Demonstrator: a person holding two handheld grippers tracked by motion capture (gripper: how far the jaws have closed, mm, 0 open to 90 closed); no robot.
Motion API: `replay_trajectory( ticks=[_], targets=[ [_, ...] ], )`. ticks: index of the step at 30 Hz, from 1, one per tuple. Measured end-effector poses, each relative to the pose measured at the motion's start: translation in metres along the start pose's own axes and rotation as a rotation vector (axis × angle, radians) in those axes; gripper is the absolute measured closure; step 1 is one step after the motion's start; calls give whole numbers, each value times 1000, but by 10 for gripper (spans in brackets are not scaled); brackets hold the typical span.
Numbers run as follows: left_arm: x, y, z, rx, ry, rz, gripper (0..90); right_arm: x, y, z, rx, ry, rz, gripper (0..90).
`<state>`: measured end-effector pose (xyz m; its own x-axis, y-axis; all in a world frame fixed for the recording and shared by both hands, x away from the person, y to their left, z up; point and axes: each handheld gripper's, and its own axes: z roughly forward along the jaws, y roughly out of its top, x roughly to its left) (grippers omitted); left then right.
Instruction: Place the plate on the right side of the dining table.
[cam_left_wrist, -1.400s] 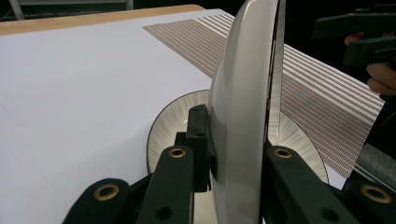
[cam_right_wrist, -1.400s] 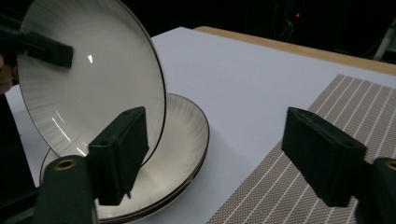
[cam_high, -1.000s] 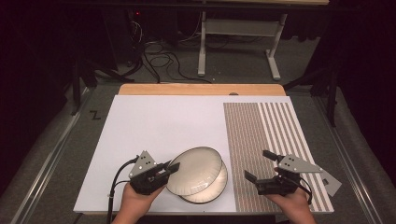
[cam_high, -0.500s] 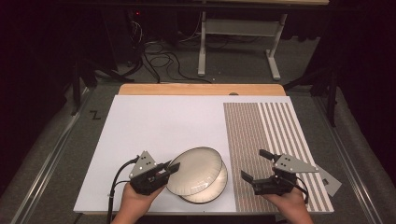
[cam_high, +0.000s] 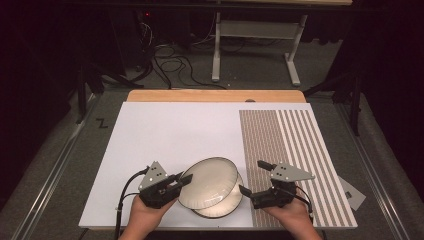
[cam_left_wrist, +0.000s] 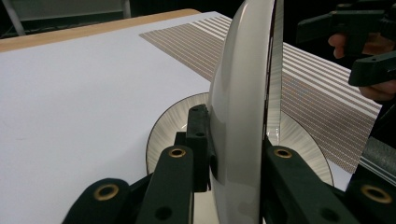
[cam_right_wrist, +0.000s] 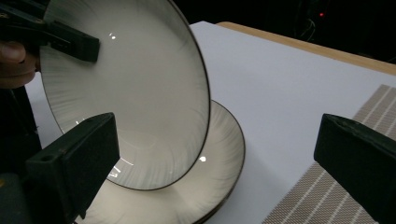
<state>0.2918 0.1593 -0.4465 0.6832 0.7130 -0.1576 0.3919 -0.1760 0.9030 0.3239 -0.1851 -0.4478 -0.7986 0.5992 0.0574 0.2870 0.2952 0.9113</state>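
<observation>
Left gripper (cam_high: 186, 179) clamps tilted upper plate (cam_high: 207, 182) at its 9 o'clock rim over lower plate (cam_high: 235, 200); right gripper (cam_high: 252, 177), jaws spread, should close squarely at 3 o'clock.

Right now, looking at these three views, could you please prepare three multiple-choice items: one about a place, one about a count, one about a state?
1. Where does the flat plate lie?
A. on the white board, beside the striped mat
B. on the wooden strip at the far edge
C. on the floor

2. How many plates are there?
A. one
B. two
C. four

3. In what state is the left gripper?
A. open above the table
B. shut on the rim of the tilted plate
C. lying on the striped mat

Answers:
1 A, the high view shows it on the white board, next to the striped mat.
2 B, one plate is tilted up and one lies flat under it.
3 B, the left gripper view shows its jaws pressing both sides of the rim; the right gripper is open.
</observation>
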Motion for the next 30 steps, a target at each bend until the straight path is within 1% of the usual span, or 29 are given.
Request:
replay_trajectory(
  ticks=[4, 6, 9, 14, 17, 21, 23, 26, 30],
  targets=[
    [0, 0, 0, 0, -2, 1, 791, 7, 1, 12, 9, 29, -5, 50],
    [1, 0, 0, 1, -3, 1, 791, 7, 1, 15, 8, 36, -12, 55],
    [1, 0, 0, 3, -4, 1, 791, 9, 0, 22, 23, 46, 8, 65],
    [1, 0, -1, 4, -7, 2, 792, 10, 0, 34, 30, 70, 47, 103],
    [2, 0, -1, 4, -8, 0, 791, 12, 0, 42, 48, 80, 59, 130],
    [3, -1, -2, 5, -11, -3, 791, 15, -2, 53, 67, 109, 68, 163],
    [4, -1, -2, 5, -12, -5, 791, 17, -3, 57, 74, 116, 77, 193],
    [5, -1, -2, 6, -13, -6, 790, 19, -5, 59, 78, 116, 77, 257],
    [5, -1, -3, 6, -14, -8, 790, 17, -9, 60, 86, 112, 93, 348]
  ],
)
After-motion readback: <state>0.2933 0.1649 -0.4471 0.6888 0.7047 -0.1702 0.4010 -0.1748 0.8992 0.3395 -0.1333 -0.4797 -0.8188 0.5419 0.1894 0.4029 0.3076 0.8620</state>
